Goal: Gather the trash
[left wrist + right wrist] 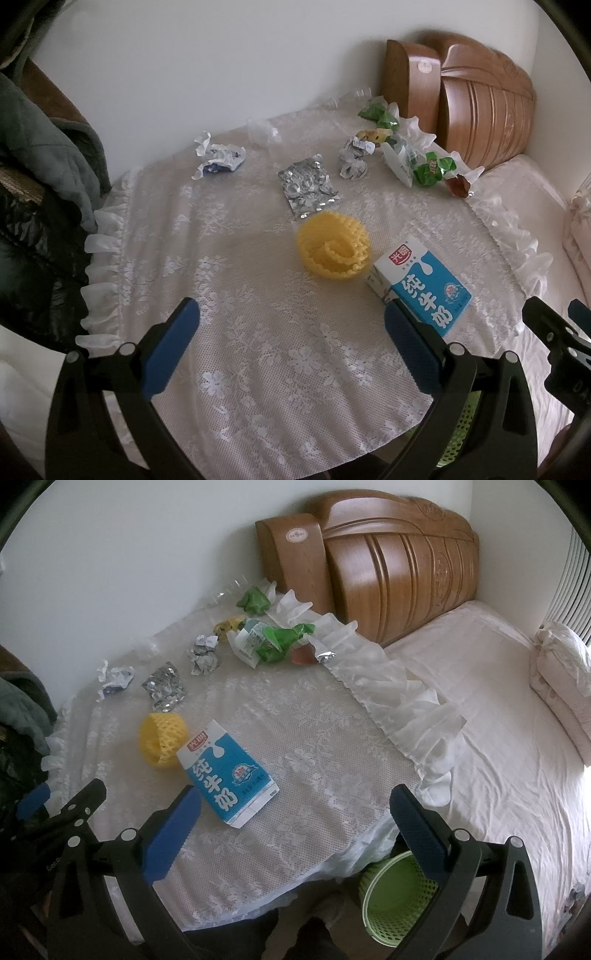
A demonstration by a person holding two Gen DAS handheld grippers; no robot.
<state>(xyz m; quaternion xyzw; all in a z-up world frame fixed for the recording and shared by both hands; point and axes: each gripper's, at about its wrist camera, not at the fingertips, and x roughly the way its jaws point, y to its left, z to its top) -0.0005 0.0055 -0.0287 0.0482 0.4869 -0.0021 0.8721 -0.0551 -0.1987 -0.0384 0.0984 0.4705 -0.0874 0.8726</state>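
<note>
Both grippers hang over the near edge of the lace cloth (314,738), jaws spread wide and nothing between them — left gripper (291,332), right gripper (295,812). Closest to either is the carton (227,775), lying flat on the cloth. From the right wrist it sits just ahead of my left finger (173,830), a little left of the gap's centre, with its long axis running from the peaked top at far left down toward me at near right. From the left wrist the same carton (424,284) lies off to the right, partly hidden behind the right finger (410,350), so I judge the right gripper the better placed, since it needs only a small shift left and forward. The narrow width lies across the jaws' line at a slant, so I would turn the wrist a little to take it across the short sides. Just beyond the carton is the yellow net (160,742), almost touching its top corner, and a careless reach could nudge it. The foil (164,690) and the crumpled wrappers (203,657) lie farther back, toward the headboard (388,572). The bin (395,897) stands below the cloth's near edge, under my right finger in the right view, so the carry from carton to bin would be short and mostly downward.
</note>
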